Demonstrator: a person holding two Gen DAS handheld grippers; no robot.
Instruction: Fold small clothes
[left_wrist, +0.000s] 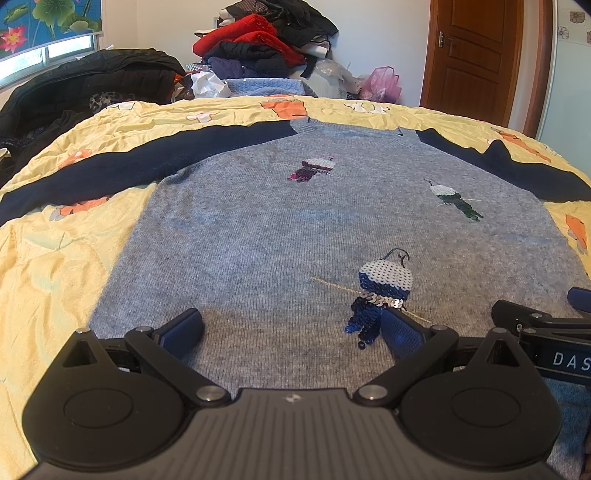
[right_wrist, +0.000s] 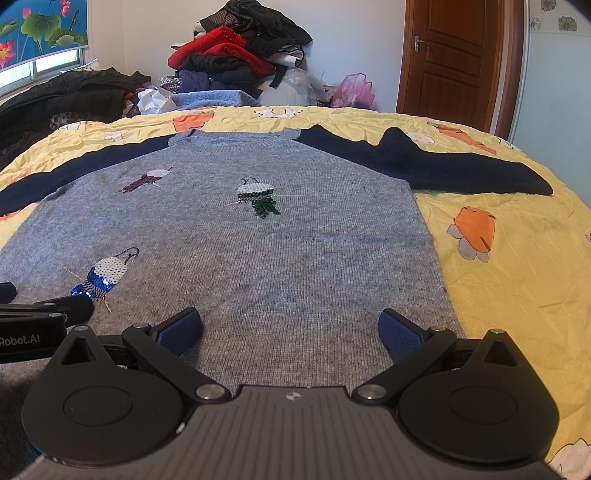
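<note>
**A:** So, what am I facing right now?

**B:** A small grey sweater (left_wrist: 280, 229) with navy sleeves lies flat, front up, on a bed with a yellow quilt (right_wrist: 517, 258). Its hem is nearest me and its neck is farthest ahead. I hold the left tongs (left_wrist: 291, 328) and the right tongs (right_wrist: 291, 328) side by side over the hem, both spread wide with nothing between the blue pads. Whether the pads touch the knit, I cannot tell.

**A:** Where do the sleeves lie?

**B:** The left sleeve (left_wrist: 110, 170) stretches out ahead and to the left of the left tongs. The right sleeve (right_wrist: 424, 162) runs ahead and to the right of the right tongs. A blue sequin figure (left_wrist: 380, 295) sits just ahead of the left tongs' right pad.

**A:** Which step is this?

**B:** I judge folding has not begun; the garment is laid out whole. The next move, I think, calls for closing each pair on a hem edge or a sleeve and carrying it across the body, pinching only the layers I mean to lift and keeping clear of the sequins.
</note>
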